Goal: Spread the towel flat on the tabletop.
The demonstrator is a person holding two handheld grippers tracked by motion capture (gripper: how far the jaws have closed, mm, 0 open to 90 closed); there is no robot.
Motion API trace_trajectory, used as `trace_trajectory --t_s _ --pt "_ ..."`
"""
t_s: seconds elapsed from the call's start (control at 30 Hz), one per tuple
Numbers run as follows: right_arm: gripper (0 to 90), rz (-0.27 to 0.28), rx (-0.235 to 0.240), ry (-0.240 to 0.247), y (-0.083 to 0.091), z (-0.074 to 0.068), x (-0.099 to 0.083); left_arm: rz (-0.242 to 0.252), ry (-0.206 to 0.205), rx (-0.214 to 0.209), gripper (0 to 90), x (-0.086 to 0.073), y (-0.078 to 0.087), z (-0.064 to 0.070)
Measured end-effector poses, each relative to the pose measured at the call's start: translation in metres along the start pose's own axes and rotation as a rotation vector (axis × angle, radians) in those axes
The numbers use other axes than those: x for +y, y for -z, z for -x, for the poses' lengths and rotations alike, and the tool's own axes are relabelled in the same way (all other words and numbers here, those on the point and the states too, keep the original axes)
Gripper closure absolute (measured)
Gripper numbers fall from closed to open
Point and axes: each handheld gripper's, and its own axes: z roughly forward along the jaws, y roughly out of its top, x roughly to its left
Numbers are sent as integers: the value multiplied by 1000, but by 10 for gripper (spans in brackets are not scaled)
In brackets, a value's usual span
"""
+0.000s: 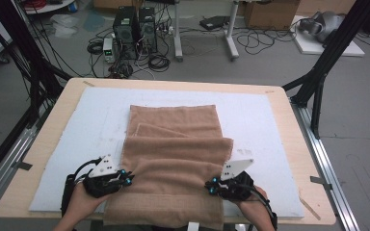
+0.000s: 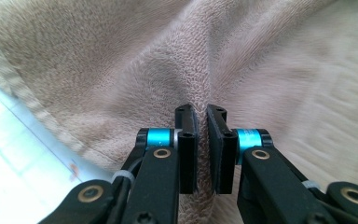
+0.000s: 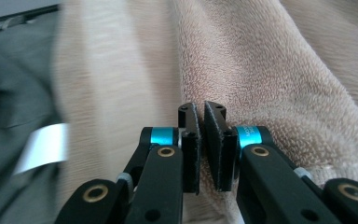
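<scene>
The brown towel [image 1: 173, 159] lies on the white mat [image 1: 265, 120], folded over itself, with its near end hanging past the mat's front edge. The left gripper [image 1: 125, 177] sits at the towel's left edge, near the front of the mat. Its jaws are nearly closed, pinching a ridge of towel fabric between them. The right gripper [image 1: 211, 185] sits at the towel's right edge, opposite the left gripper. Its jaws are likewise narrow, clamping a fold of the towel. A white label [image 3: 42, 147] shows beside the towel.
</scene>
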Motion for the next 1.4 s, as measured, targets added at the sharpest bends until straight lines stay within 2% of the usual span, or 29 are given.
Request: trace_trajectory --t_s 0.07,0.13,0.2,0.27,0.33,0.37,0.4,0.57,0.6,0.67,0.73,0.83,0.87,0.93,0.97,1.0,1.03,1.07,1.17,1.23,1.3,1.4 --pt "845 13 28 24 7 -13 0 6 -15 -22 829 -3 11 10" --pt "818 48 62 55 18 -28 1 16 -33 -39 797 -5 25 21" --pt "764 99 75 66 31 -39 5 23 -31 -46 668 -4 35 26" --pt "728 141 73 73 41 -42 9 28 -41 -48 625 -2 40 24" --pt "709 119 33 72 43 -38 13 23 -37 -32 602 1 36 18" --pt "695 86 6 71 39 -31 14 21 -33 -33 602 2 32 14" --pt "692 71 -2 62 33 -25 13 20 -30 -26 604 3 27 10" --pt "623 -6 -6 -10 0 0 3 -13 37 -19 604 0 -8 -9" --pt "613 -30 -8 -18 -5 2 1 -33 34 -16 599 -1 -14 -10" --pt "590 -45 4 -37 -12 4 -3 -57 36 -29 588 -2 -21 -11" --pt "601 -49 23 -53 -16 5 -5 -54 46 -51 621 -2 -21 -11" --pt "661 -53 29 -42 -17 7 1 -57 23 -81 810 0 -20 -9" --pt "668 -36 28 -35 -14 8 4 -58 21 -82 828 1 -20 -8" --pt "658 38 40 -46 -6 13 11 -38 29 -112 829 4 -17 -10" --pt "651 52 35 -59 -2 15 14 -9 42 -117 806 6 -13 -12" --pt "643 53 20 -57 2 19 17 6 56 -111 740 8 -10 -14" --pt "642 58 8 -60 4 21 19 14 65 -107 676 9 -8 -16" --pt "642 54 8 -58 6 21 21 15 58 -101 664 11 -5 -18" --pt "633 -33 -24 -20 1 22 22 15 61 -75 658 14 -4 -24" --pt "615 -77 -12 -2 -5 22 17 -5 64 -59 658 13 -8 -26" --pt "601 -92 11 -10 -11 21 11 -23 63 -42 658 12 -12 -28" --pt "596 -131 8 -20 -18 20 2 -36 76 -26 653 11 -16 -32"
